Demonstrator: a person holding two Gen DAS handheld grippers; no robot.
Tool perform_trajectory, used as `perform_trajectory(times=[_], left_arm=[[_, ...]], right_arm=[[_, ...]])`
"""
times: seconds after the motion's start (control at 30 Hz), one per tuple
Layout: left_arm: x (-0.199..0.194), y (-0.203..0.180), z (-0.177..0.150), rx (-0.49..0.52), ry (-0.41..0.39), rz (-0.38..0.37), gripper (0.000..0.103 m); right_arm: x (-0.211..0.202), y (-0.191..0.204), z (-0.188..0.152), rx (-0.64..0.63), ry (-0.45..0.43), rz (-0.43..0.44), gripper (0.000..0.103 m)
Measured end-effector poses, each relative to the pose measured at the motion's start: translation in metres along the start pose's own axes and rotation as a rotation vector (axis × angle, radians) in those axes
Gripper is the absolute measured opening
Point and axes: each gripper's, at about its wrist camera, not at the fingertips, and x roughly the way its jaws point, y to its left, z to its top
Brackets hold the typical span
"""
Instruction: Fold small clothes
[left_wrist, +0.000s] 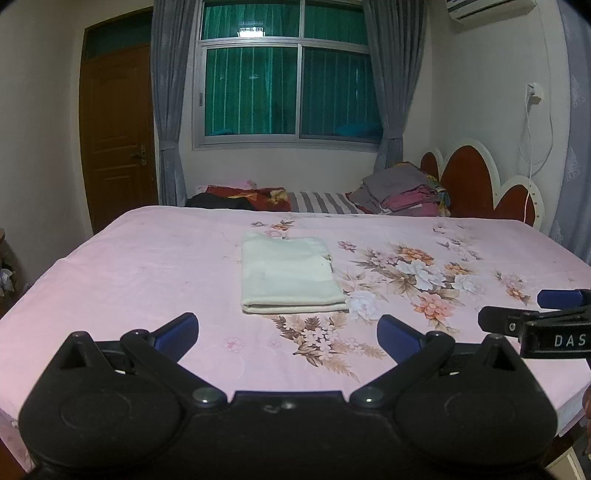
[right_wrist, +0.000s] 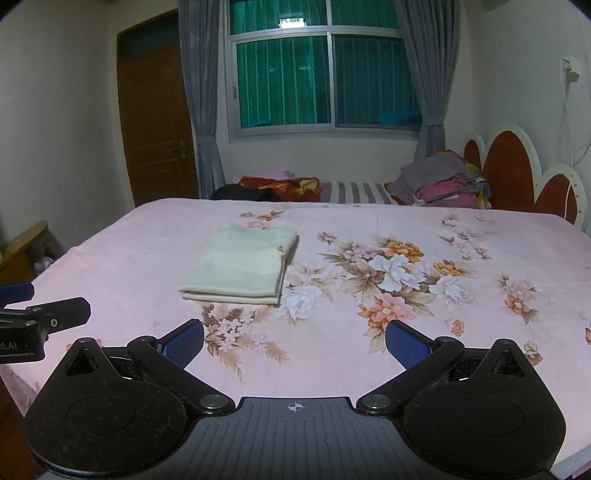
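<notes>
Left wrist: one folded cream garment (left_wrist: 290, 275), apparently a top, two tongs (left_wrist: 288, 332) agape.

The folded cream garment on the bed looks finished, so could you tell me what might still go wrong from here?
1. The cream garment has a loose corner at its far right edge; a nudge could undo the fold.
2. Both the left gripper and the right gripper hover open, low over the pink floral sheet; a forward sweep might snag or wrinkle it.
</notes>
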Motion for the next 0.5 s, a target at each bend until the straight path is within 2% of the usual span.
perform_trajectory(times=[0.37,0.5], left_arm=[[-0.0021,0.0043,0.0007,-0.017,-0.025,0.0,0.102],[-0.0048,0.0069,-0.0005,-0.045,-0.049,0.021,0.102]], right_arm=[[-0.0023,-0.0008,0.0021,-0.008,-0.011,0.009,0.103],[-0.0014,-0.0013,0.0021,-0.017,-0.013,0.014,0.103]])
